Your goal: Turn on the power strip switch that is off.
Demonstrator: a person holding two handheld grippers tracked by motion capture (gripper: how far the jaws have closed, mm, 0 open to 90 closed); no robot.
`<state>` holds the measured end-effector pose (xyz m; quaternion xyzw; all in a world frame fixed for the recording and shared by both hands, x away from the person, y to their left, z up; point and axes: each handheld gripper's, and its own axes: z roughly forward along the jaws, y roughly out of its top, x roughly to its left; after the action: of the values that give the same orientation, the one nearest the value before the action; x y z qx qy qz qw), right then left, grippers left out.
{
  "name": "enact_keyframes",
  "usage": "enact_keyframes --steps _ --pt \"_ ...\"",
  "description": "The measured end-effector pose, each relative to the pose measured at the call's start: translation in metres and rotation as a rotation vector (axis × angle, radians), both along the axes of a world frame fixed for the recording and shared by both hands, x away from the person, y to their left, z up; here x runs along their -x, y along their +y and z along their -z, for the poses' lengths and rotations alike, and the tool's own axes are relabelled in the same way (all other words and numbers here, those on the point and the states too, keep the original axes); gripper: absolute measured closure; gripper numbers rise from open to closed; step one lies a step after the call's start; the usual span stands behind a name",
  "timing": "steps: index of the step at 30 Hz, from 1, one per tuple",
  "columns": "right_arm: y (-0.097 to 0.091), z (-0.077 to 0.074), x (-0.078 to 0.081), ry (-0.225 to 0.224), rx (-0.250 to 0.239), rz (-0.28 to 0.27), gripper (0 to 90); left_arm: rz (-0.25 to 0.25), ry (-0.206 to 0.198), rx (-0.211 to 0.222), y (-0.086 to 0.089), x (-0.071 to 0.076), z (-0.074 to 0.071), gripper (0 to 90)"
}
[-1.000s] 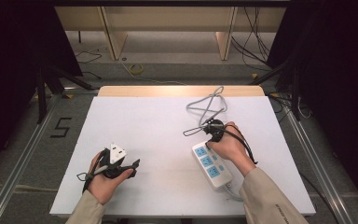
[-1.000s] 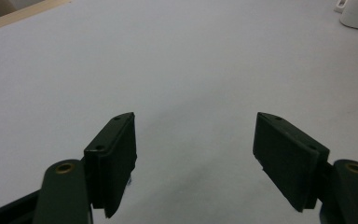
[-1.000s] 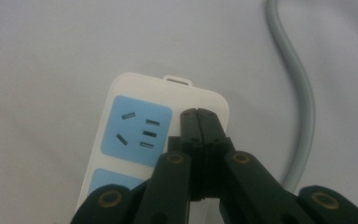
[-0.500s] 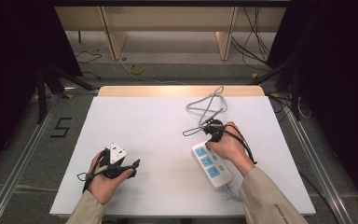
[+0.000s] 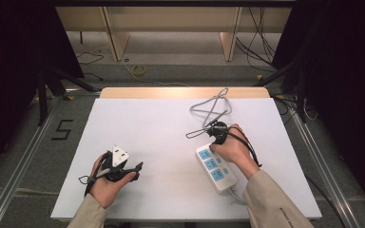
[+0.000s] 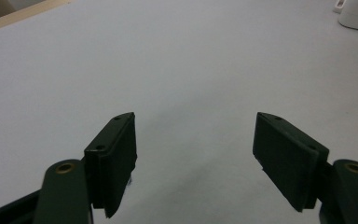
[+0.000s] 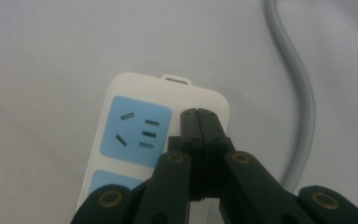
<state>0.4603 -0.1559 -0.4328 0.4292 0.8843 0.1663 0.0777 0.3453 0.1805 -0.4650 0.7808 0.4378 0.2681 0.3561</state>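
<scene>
Resting at the lower right of the high view, the power strip (image 5: 216, 167) lies slantwise on the white table (image 5: 161, 128), its grey cable (image 5: 212, 107) looping toward the upper middle. The right gripper (image 5: 217, 134) sits at the strip's upper end, jaws pressed together on nothing, tips over the strip's white edge (image 7: 214, 100). At lower left the left gripper (image 5: 138, 166) hovers wide open and empty

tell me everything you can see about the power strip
The power strip is a white, plastic-looking bar with light blue socket panels and a small tab at its far end. It lies flat and slantwise on the white table, partly under the right hand. The shut right gripper hovers over its far end; contact is unclear.
</scene>
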Motion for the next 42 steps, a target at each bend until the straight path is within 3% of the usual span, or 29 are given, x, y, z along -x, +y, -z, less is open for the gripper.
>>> enact_keyframes --steps 18,42 --pt "-0.0002 0.0007 0.0001 0.003 -0.002 0.001 90.0 0.002 -0.001 0.000 0.0000 -0.0001 -0.0001 30.2" --pt "-0.0015 0.0020 0.0034 -0.030 -0.007 -0.006 90.0 0.006 0.002 0.001 -0.0006 -0.0002 0.0006 30.2"
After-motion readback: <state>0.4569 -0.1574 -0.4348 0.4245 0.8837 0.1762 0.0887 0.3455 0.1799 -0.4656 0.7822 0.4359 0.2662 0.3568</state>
